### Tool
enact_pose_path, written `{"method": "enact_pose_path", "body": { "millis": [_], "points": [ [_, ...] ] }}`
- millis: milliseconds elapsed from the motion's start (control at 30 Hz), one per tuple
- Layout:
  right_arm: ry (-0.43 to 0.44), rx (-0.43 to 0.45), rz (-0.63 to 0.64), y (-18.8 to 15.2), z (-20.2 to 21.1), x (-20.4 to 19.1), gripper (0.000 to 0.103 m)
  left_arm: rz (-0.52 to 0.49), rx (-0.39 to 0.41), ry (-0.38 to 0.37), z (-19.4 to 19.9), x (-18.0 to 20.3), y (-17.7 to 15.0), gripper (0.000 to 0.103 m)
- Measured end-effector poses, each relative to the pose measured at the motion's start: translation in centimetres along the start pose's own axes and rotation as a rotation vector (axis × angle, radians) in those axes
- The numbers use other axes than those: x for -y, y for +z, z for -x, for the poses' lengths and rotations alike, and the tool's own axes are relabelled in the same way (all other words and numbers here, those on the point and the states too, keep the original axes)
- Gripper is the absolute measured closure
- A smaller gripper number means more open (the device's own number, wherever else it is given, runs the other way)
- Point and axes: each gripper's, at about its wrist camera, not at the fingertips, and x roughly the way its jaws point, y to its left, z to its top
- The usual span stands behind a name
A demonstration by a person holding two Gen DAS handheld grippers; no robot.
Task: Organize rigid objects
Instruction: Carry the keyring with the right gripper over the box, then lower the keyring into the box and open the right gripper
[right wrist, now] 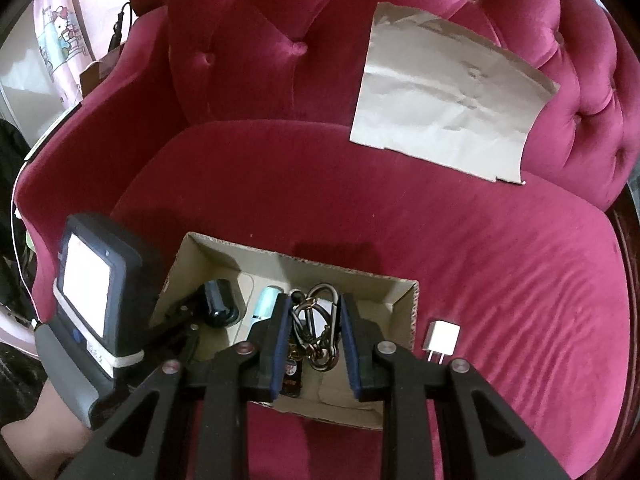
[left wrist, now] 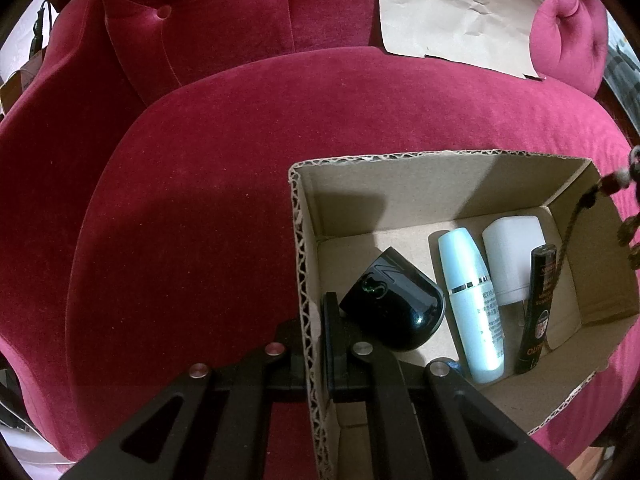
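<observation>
The left gripper (left wrist: 314,336) is clamped on the near-left wall of the open brown corrugated cardboard box (left wrist: 298,240), one finger outside the wall and one inside, pressed flat against the board. The right gripper (right wrist: 314,336) hangs above the same box (right wrist: 404,320), its blue-padded fingers (right wrist: 280,344) closed narrowly on a bunch of grey metal carabiner clips (right wrist: 320,320) strung together on rings, which dangles between the pads over the box interior.

Inside the box, nearest the left gripper's inner finger, lies a glossy black rounded plastic case (left wrist: 394,304) with a faint green mark on its top. Just beside it to the right lies a pale blue cylindrical bottle (left wrist: 474,304) with a silver band, on its side. Next to that bottle is a white rectangular plug adapter (left wrist: 512,252), and leaning over it a slim black tube (left wrist: 536,312) with white and red lettering. All four rest on the box floor, close together toward the right half.

In the right wrist view, a second white square plug charger (right wrist: 442,338) with two metal prongs lies on the crimson velvet sofa seat (right wrist: 500,280), just outside the box's right wall. Farther back, a creased sheet of brown paper (right wrist: 448,108) leans from the seat against the tufted, buttoned sofa backrest (right wrist: 260,52).
</observation>
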Motion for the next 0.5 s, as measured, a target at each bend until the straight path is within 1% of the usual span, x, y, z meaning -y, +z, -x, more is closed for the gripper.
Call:
{"method": "enact_pose_path", "body": {
  "millis": [500],
  "points": [
    [-0.027,-0.041,-0.022,-1.5,-3.6,-0.1,0.078,-0.001,0.0,0.0,0.0,0.0,0.0,0.098]
  ]
}}
